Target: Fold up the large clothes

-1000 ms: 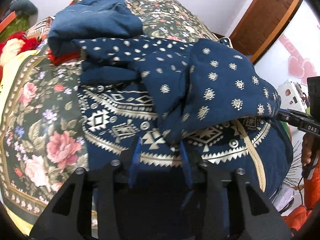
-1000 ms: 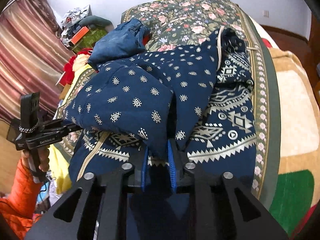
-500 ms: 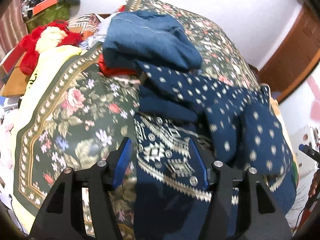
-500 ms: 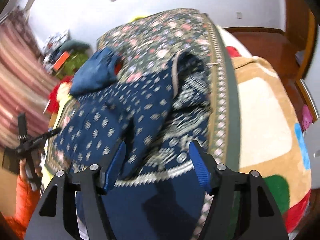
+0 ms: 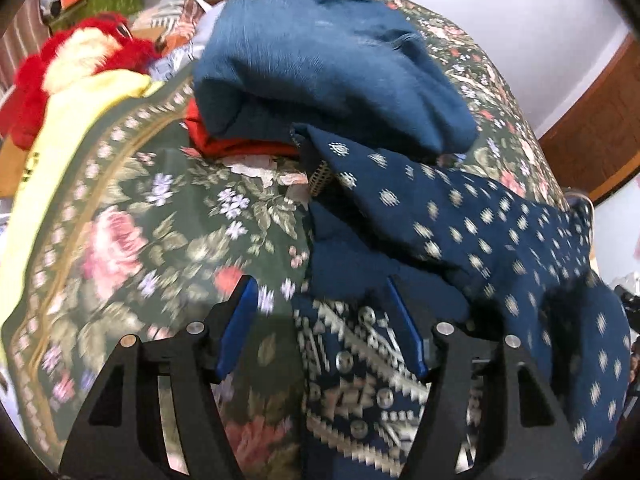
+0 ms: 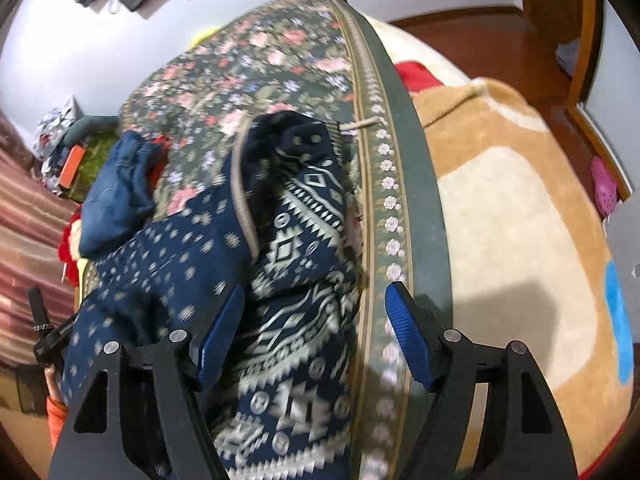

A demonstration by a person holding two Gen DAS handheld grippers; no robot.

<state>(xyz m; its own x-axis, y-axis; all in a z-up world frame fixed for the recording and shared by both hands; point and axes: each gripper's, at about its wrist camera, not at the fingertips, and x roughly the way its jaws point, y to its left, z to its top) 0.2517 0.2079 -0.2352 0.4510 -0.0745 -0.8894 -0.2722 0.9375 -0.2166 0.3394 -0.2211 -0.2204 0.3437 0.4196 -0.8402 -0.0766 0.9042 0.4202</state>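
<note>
A large navy garment with gold dots and a geometric border (image 5: 460, 232) lies on the floral bedspread (image 5: 132, 232), its dotted part folded over the patterned part. My left gripper (image 5: 322, 314) hovers over the garment's left edge. Its jaws are opening and the blue pads press on nothing, with cloth and bedspread lying below them. My right gripper (image 6: 312, 320) hangs over the garment (image 6: 296, 240) by its right edge near the bedspread border. Its jaws are also opening and grip nothing.
A folded blue denim piece (image 5: 320, 60) sits on red cloth (image 5: 228, 142) behind the garment. A red plush toy (image 5: 80, 52) and a yellow cloth (image 5: 60, 140) lie at the left. A tan blanket (image 6: 500, 220) covers the bed's right side. An orange sleeve (image 6: 56, 412) shows lower left.
Both grippers let go of the folded dotted cloth and opened. The left one swung to the garment's left edge, the right one to its right edge, and both views are blurred.
</note>
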